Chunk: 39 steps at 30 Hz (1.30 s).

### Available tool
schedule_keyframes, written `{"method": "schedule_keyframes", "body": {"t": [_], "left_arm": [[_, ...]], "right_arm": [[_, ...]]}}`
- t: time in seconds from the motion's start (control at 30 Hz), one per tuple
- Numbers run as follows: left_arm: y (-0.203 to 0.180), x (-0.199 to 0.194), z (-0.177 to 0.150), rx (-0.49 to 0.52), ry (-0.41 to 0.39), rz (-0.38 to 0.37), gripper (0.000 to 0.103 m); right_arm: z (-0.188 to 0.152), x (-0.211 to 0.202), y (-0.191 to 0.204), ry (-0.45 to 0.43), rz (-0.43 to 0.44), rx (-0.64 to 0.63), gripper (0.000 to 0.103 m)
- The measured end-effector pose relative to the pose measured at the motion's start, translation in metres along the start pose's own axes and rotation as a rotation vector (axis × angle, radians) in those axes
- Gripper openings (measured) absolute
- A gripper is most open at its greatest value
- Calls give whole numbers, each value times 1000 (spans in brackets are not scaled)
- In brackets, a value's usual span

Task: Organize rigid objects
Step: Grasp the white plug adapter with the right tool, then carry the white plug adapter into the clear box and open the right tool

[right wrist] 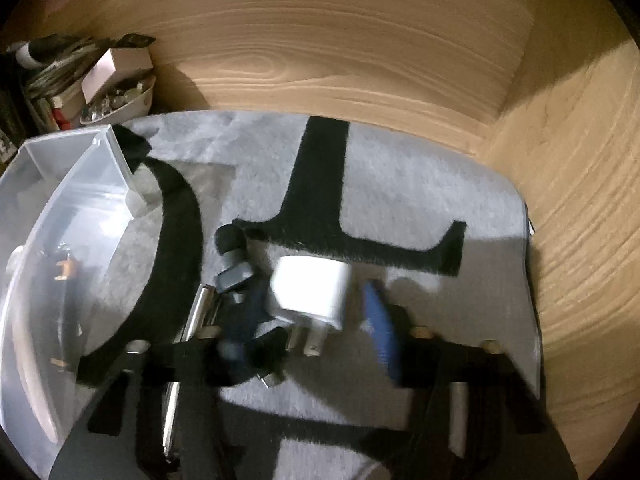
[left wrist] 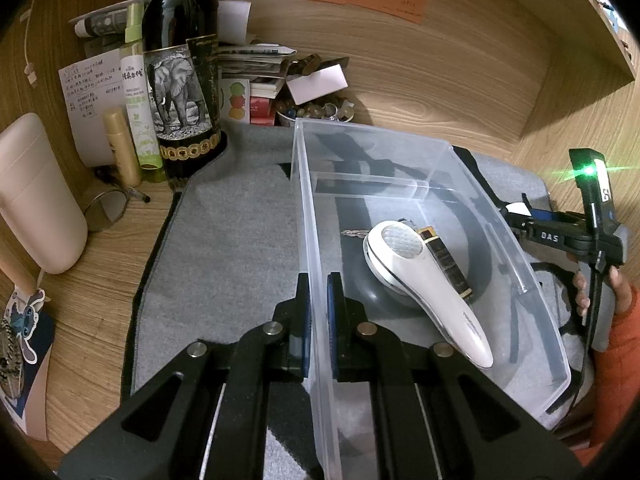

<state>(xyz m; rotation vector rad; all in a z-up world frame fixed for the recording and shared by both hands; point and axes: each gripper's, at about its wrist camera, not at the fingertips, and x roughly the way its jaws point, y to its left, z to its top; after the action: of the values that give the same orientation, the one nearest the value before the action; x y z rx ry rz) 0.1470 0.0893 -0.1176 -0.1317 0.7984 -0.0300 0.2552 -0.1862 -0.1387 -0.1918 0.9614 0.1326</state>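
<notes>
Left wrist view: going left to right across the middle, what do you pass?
Pale rounded container → wine bottle with the elephant label → clear plastic bin → white handheld device inside it → right gripper.

The left wrist view looks steeply down along its gripper (left wrist: pixel 319 300), close over the near wall of a clear plastic bin (left wrist: pixel 316 240), facing the wooden back wall (left wrist: pixel 440 80). The right wrist view tilts steeply down, close above the grey mat (right wrist: pixel 400 168), blurred. Both share the bin (right wrist: pixel 72 184), the mat (left wrist: pixel 232 220) and the back wall (right wrist: pixel 320 40).
</notes>
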Motion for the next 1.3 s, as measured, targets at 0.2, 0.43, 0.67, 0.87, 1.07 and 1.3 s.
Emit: {"method": "schedule_keyframes", "body": {"t": [0.2, 0.43, 0.67, 0.87, 1.07, 1.3], "left_arm": [[0, 0, 0, -1, 0, -1, 7], [0, 1, 0, 4, 1, 0, 7], [0, 1, 0, 5, -1, 3, 7], [-1, 1, 0, 6, -1, 4, 7], [-1, 1, 0, 6, -1, 4, 7], [-1, 1, 0, 7, -1, 5, 7]], "right_arm": [[0, -8, 0, -44, 5, 12, 36], [4, -46, 14, -144, 12, -23, 36], [12, -85, 37, -259, 49, -68, 36], [18, -107, 59, -333, 116, -106, 36], [22, -111, 88, -343, 201, -152, 37], [25, -87, 127, -247, 292, -202, 37]]}}
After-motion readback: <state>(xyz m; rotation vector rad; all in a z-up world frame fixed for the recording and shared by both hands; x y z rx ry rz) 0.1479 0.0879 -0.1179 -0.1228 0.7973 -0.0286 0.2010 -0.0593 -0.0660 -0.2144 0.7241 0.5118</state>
